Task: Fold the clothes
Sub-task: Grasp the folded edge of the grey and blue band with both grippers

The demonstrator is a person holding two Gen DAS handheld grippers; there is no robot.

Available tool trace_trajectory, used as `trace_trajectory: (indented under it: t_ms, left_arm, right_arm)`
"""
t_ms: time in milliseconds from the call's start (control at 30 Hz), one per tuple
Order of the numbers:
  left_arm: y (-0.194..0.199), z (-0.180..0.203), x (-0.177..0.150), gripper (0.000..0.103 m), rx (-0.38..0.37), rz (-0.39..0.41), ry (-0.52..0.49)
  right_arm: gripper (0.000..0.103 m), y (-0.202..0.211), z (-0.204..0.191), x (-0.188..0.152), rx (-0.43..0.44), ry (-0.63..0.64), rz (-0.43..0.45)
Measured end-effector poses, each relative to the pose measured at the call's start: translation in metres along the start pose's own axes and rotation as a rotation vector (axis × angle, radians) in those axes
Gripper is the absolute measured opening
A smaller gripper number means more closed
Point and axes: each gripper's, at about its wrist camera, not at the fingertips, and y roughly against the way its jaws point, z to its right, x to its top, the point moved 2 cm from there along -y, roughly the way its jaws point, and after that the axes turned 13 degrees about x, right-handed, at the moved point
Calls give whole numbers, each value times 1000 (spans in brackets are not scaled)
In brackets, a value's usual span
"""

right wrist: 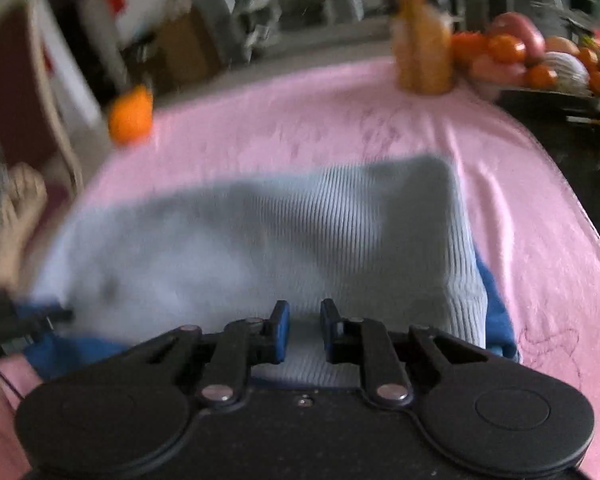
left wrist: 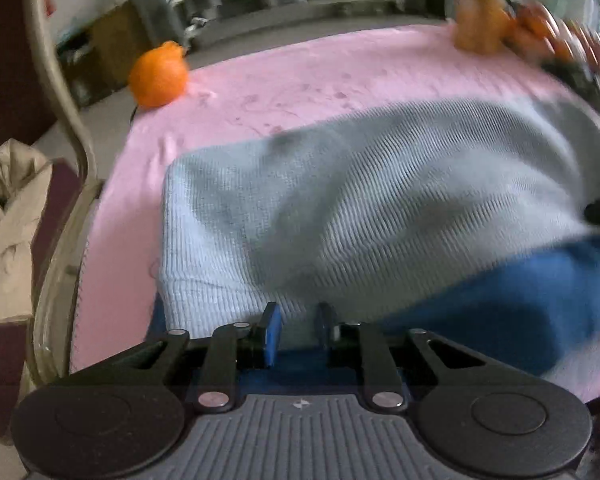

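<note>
left hand-held gripper: jaws narrow, pinching near hem of grey ribbed sweater | sweater: on pink tabletop cloth, long axis crosswise, stretching away ahead | right hand-held gripper: equally near, pinching same hem

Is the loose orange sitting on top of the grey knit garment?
No. In the left wrist view the orange rests on the pink cloth at its far left corner, well apart from the grey knit garment.
</note>
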Motion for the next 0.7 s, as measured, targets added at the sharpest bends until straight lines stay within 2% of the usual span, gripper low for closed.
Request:
trace_trajectory:
  t_ms: [33,67,133,167,233,267,333,367,400,467,633,700]
  left_arm:
    - [5,5,-5,17,18,9,-56]
    - [7,9,-12,16,11,-12,-97]
    - [15,12,-25,16,38,8,-138]
    - [18,12,-28,16,48,13,-150]
    - [25,4,-32,18,36,18,-107]
    - [29,-3,-33,24,21,19,-69]
    - [37,-19,-33,27,-22,23,19]
    - [40,-25,-33,27,-48,23,65]
    - [44,-31,-32,27,-74,24,111]
    - [49,-33,-31,27,-112,20,166]
    - [43,-21,-24,27,-96,9,164]
    - [39,-20,-22,27,-92,-5,172]
  right_arm:
    - [17,-5,-3,-7,-32,39,-52]
    - [17,-2,-8,-13,-62,106,-63]
    - [17,5,-16,-28,-177,243,-136]
    - [17,9,-14,-34,-200,256,-147]
    - [17,18,-6,-41,-230,243,-148]
    - [17,23,-1,-42,-239,217,-138]
    - [16,39,6,-40,-198,147,-69]
    - [19,50,6,-39,-170,122,-19]
    - [20,62,3,-39,-117,95,38]
    - [20,72,0,-39,18,46,82]
    - [19,55,-28,-38,182,72,65]
    - [19,36,-34,-32,151,82,57]
